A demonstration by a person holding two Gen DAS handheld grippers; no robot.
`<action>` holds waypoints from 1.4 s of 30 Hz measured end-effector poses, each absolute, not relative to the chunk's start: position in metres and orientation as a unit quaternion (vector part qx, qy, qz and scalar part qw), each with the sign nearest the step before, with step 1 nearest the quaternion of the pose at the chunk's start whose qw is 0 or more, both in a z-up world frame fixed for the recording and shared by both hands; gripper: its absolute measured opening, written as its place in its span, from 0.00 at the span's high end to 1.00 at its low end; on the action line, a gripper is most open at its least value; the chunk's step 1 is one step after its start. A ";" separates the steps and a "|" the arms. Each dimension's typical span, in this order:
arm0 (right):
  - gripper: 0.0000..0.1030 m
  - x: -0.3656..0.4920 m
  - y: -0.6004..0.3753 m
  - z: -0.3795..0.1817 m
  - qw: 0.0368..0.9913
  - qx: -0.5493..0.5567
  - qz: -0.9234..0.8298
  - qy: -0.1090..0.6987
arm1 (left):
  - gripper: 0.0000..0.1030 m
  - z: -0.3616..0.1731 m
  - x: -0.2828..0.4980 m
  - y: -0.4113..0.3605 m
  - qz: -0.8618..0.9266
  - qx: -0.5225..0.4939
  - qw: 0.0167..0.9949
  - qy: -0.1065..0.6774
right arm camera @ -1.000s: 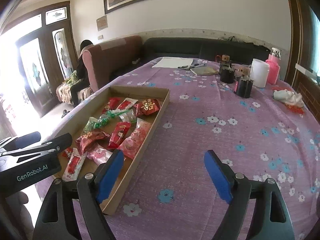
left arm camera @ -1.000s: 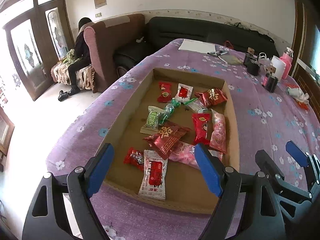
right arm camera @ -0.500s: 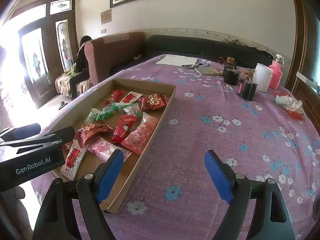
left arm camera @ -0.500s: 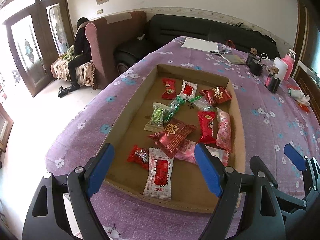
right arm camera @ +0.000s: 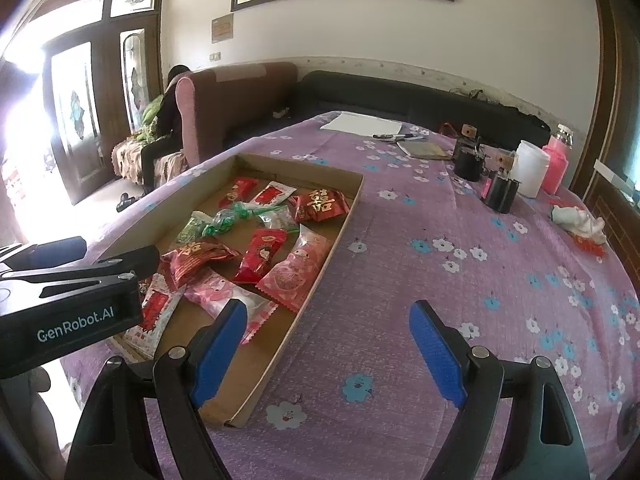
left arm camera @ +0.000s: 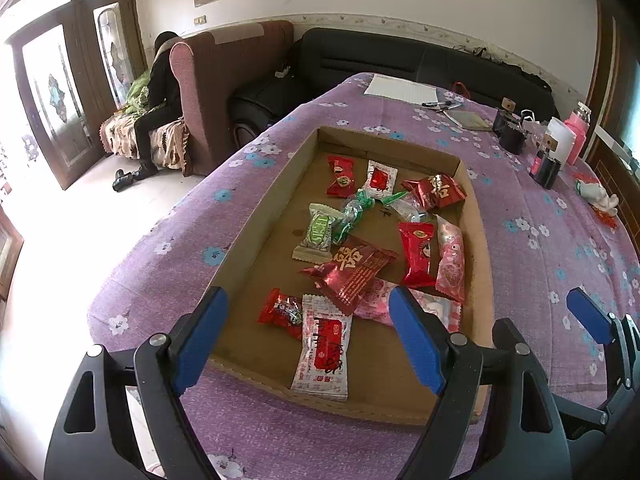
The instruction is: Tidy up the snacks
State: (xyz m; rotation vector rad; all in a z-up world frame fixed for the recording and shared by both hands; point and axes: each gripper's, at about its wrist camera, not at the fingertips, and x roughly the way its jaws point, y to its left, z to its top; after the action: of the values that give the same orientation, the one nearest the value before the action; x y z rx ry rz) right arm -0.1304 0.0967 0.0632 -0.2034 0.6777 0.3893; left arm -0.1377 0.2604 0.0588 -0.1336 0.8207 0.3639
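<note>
A shallow cardboard tray (left arm camera: pixel 276 184) lies on the purple flowered tablecloth and holds several wrapped snacks: red packets (left arm camera: pixel 354 270), a green packet (left arm camera: pixel 318 232), pink packets (left arm camera: pixel 450 262) and a white-and-red packet (left arm camera: pixel 324 346). The tray also shows in the right wrist view (right arm camera: pixel 340 236). My left gripper (left arm camera: pixel 308 338) is open and empty, above the tray's near end. My right gripper (right arm camera: pixel 326 350) is open and empty, over the tray's right rim and the cloth beside it. The right gripper also shows in the left wrist view at the lower right (left arm camera: pixel 592 320).
At the table's far right stand dark cups (right arm camera: pixel 468 164), a white container (right arm camera: pixel 530 168) and a pink bottle (right arm camera: pixel 556 164). Papers and pens (right arm camera: pixel 362 124) lie at the far end. A white cloth (right arm camera: pixel 578 220) lies near the right edge. A sofa and an armchair stand beyond.
Both grippers have drawn back and risen a little, so the tray sits slightly farther off in both views. Both jaws stay open. The snacks have not moved.
</note>
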 end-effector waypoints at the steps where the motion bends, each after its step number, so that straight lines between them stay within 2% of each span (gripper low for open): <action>1: 0.18 -0.131 0.097 0.063 0.920 -0.101 0.189 0.329 | 0.19 0.059 -0.138 0.261 0.176 -0.067 0.899 0.395; 22: 0.17 -0.150 0.106 0.069 0.922 -0.123 0.189 0.316 | 0.19 0.067 -0.161 0.273 0.170 -0.093 0.908 0.372; 25: 0.17 -0.153 0.105 0.071 0.924 -0.120 0.187 0.313 | 0.19 0.073 -0.169 0.274 0.181 -0.088 0.914 0.352; 30: 0.17 -0.157 0.104 0.075 0.926 -0.116 0.187 0.307 | 0.19 0.097 -0.196 0.271 0.234 -0.069 0.935 0.259; 31: 0.17 -0.158 0.104 0.076 0.926 -0.116 0.188 0.306 | 0.18 0.103 -0.203 0.270 0.245 -0.068 0.938 0.236; 34: 0.17 -0.162 0.105 0.078 0.928 -0.117 0.190 0.300 | 0.00 0.115 -0.219 0.273 0.265 -0.075 0.942 0.193; 36: 0.17 -0.163 0.105 0.078 0.928 -0.116 0.191 0.298 | 0.00 0.116 -0.224 0.277 0.268 -0.084 0.942 0.184; 42: 0.16 -0.165 0.104 0.078 0.927 -0.113 0.195 0.298 | 0.00 0.102 -0.201 0.285 0.239 -0.083 0.931 0.265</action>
State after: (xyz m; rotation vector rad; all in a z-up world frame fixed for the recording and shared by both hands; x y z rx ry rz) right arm -0.1647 0.1044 0.0778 -0.2320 0.6112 0.4006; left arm -0.2009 0.2854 0.1017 -0.1699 0.5419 0.4897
